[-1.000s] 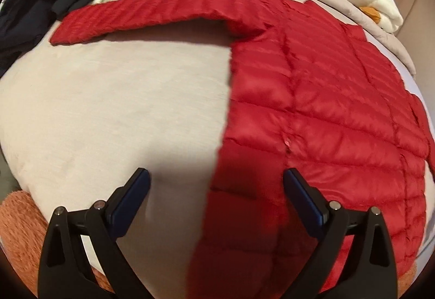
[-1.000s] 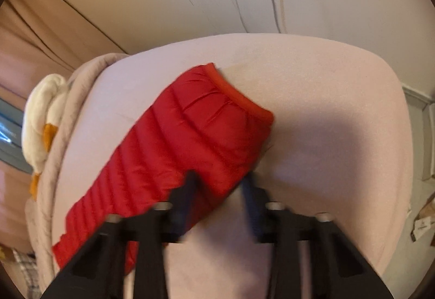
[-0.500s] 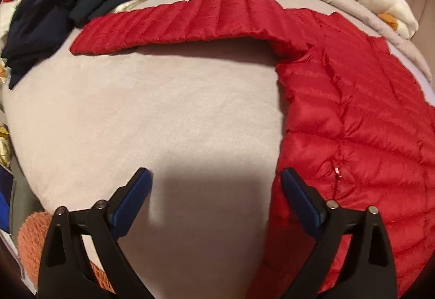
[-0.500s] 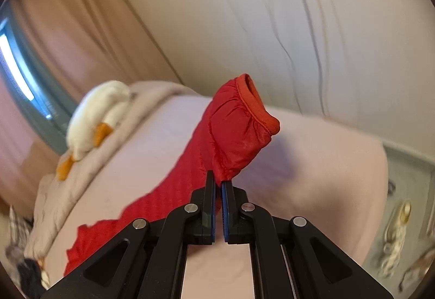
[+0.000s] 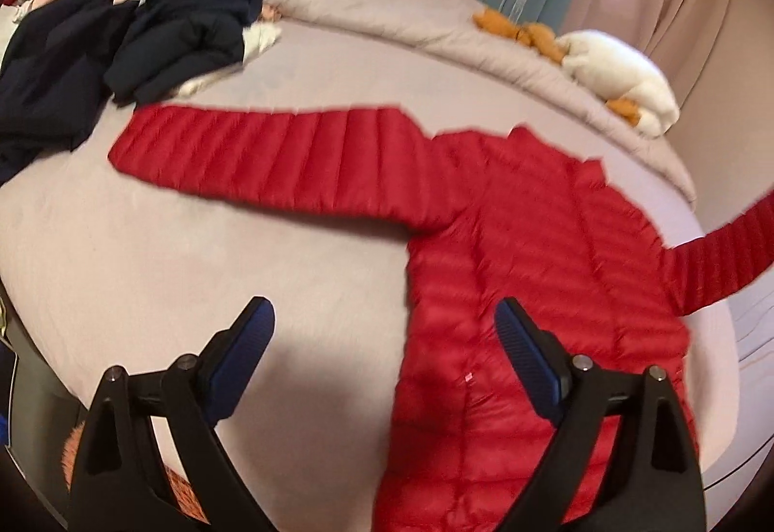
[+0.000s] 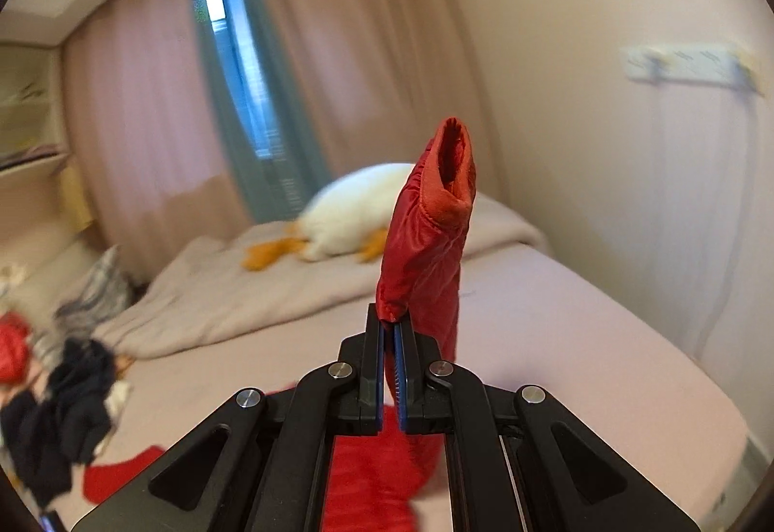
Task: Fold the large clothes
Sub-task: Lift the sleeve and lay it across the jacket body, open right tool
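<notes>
Right gripper pinches the jacket sleeve up in the air; left gripper hangs wide open above the bed.

The red jacket (image 5: 522,251) lies flat on the bed (image 5: 203,261), its body just ahead of the left gripper (image 5: 382,338), which holds nothing. One sleeve stretches ahead and to that gripper's left toward the dark clothes (image 5: 121,43). The right gripper (image 6: 389,338) is clamped on the other sleeve (image 6: 425,242), cuff standing upright above its fingertips, the white plush toy (image 6: 358,213) beyond.
</notes>
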A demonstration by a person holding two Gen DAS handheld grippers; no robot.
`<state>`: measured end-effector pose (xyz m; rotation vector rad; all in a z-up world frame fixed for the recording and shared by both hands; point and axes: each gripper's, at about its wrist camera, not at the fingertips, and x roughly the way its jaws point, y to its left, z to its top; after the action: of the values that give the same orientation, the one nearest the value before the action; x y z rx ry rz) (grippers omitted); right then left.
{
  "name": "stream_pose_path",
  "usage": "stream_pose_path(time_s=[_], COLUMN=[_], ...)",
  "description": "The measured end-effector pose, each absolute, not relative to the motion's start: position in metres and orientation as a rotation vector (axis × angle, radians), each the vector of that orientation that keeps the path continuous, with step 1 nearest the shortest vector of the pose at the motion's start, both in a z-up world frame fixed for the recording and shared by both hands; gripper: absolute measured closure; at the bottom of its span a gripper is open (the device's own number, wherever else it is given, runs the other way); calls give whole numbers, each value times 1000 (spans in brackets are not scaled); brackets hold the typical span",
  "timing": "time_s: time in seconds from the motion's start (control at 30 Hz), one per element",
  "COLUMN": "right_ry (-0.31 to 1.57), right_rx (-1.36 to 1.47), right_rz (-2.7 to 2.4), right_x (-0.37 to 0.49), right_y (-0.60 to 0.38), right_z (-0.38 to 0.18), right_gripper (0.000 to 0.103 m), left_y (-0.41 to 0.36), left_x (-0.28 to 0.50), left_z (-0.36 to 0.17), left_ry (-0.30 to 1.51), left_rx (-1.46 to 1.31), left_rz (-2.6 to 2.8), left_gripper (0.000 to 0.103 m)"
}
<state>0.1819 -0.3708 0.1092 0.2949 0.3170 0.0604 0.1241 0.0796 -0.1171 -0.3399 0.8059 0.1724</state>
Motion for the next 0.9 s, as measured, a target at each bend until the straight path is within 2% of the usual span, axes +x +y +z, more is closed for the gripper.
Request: stream_pose_path(time_s=[0.1, 0.33, 0.57, 0.9], right_ry=[313, 397, 559, 850], right_rx=[231, 108, 7, -102], right_rz=[136, 327, 481, 614], right_x=[192, 222, 245, 269], right_y=[-334, -243, -153, -83], right_z=[123, 121, 70, -22], right_gripper=[98, 98, 98, 98], left_y=[82, 90, 106, 117], left_x=[121, 121, 128, 133], left_z=[-98, -77, -79, -90], left_ry=[754, 687, 696, 730], left_rx=[-356, -373, -410, -433], left_rz=[147, 125, 146, 170], left_gripper=[5, 5, 5, 5])
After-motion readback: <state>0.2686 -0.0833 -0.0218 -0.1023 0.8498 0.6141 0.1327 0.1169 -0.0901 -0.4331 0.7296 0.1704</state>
